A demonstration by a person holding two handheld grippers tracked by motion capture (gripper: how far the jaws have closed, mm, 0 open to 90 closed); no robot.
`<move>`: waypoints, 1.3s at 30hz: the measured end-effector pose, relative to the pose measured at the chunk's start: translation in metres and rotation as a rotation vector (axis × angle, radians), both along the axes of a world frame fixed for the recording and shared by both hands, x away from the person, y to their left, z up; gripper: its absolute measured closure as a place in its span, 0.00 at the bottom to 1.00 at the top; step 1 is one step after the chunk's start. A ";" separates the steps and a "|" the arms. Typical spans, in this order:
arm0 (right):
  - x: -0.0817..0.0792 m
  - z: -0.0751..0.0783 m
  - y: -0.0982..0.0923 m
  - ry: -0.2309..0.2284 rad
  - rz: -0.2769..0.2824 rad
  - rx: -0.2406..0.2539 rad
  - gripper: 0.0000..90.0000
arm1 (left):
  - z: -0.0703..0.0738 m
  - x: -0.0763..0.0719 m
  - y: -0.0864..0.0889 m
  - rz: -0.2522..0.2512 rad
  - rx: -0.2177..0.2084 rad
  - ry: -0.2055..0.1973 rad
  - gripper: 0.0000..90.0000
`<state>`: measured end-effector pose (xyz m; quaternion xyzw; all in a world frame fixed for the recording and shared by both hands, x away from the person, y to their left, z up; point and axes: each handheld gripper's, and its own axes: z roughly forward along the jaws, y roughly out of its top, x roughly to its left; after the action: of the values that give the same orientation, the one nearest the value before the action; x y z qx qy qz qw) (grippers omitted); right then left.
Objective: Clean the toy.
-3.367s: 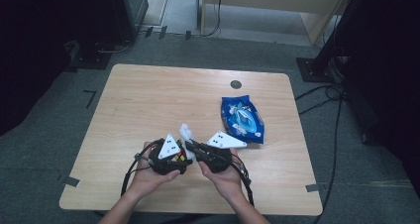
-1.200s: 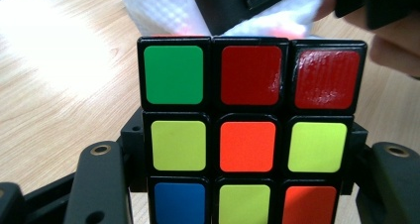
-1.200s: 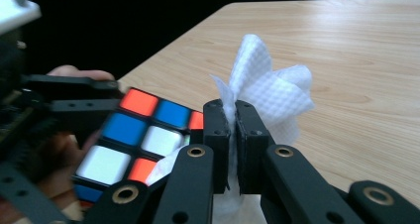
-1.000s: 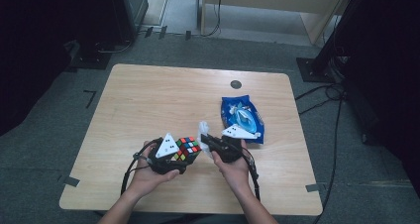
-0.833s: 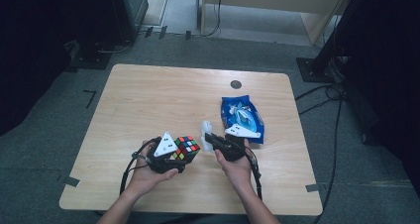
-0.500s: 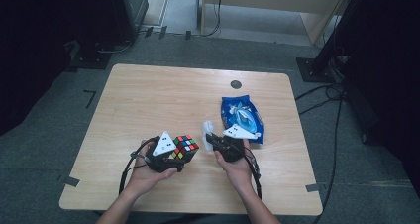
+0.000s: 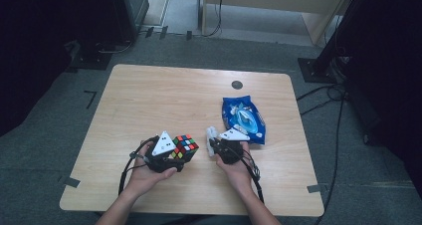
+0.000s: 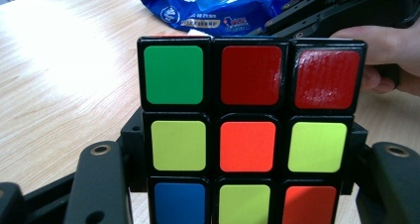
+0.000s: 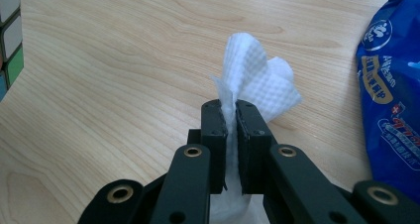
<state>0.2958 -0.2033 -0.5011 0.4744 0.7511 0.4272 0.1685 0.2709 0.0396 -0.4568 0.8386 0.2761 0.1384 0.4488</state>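
Poking up from the right gripper (image 9: 231,116), the white wipe (image 9: 255,78) sits pinched.

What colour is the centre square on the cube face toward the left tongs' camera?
Orange, on the Rubik's cube; clearest in the left gripper view.

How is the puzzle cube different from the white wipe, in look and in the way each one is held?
The puzzle cube is rigid, with flat coloured stickers in a black grid; the white wipe is soft, crumpled and one colour. The cube spans wide between the left gripper jaws, while the wipe is pinched thin in the right gripper, whose jaws stand almost together. The cube hides its jaws' inner faces; the wipe sticks out above its jaws. Both are held above the table.
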 end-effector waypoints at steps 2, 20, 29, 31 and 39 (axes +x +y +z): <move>0.000 0.000 0.000 -0.001 0.001 0.000 0.93 | 0.000 0.000 0.000 0.000 0.000 0.001 0.38; -0.015 0.037 0.004 -0.049 0.006 0.206 0.46 | -0.002 0.002 0.001 0.022 0.015 -0.009 0.38; -0.028 0.052 0.023 0.029 0.093 0.367 0.35 | -0.012 0.002 -0.003 0.053 0.037 -0.021 0.38; -0.028 0.052 0.028 0.053 0.103 0.395 0.33 | -0.013 0.001 -0.005 0.051 0.048 -0.024 0.38; -0.025 0.046 0.036 0.147 0.110 0.411 0.32 | -0.012 -0.001 -0.008 0.046 0.038 -0.039 0.38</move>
<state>0.2703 -0.1677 -0.4548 0.4869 0.6833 0.5440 -0.0106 0.2697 0.0313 -0.4686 0.8376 0.2835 0.1702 0.4348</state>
